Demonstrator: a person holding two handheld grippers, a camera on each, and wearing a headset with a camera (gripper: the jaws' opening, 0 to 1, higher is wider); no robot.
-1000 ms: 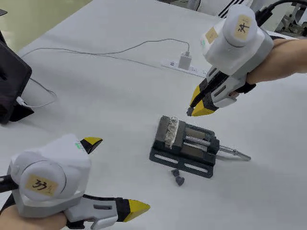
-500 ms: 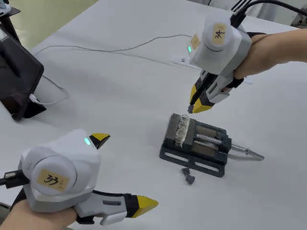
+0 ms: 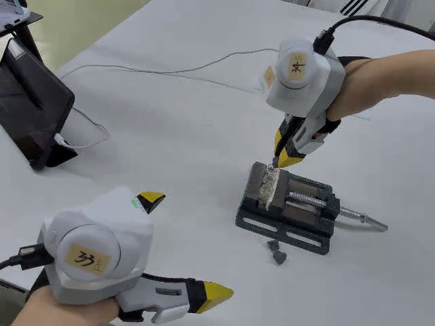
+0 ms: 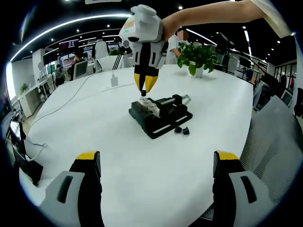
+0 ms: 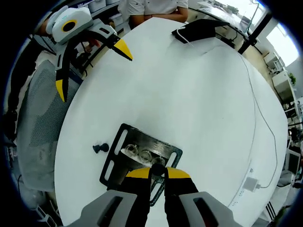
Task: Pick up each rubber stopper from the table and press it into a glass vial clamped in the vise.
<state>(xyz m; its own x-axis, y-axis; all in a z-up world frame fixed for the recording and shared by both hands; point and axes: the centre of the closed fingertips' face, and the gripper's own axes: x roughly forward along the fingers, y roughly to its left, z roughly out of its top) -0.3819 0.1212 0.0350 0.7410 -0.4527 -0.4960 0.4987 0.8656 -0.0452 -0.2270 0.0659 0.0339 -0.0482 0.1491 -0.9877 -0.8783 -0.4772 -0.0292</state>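
White-bodied left gripper, near left, hand-marked "33", has its jaws spread wide and empty, apparently kept clear of the work. Glass vials stand clamped in the vise, with two loose stoppers on the table just near of it. Right gripper, marking illegible, is pinched on a dark stopper over the far-end vial, evidently to press it in.

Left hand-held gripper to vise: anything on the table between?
Left gripper view: bare table between the left hand-held gripper and the vise; two rubber stoppers sit aside by its base.
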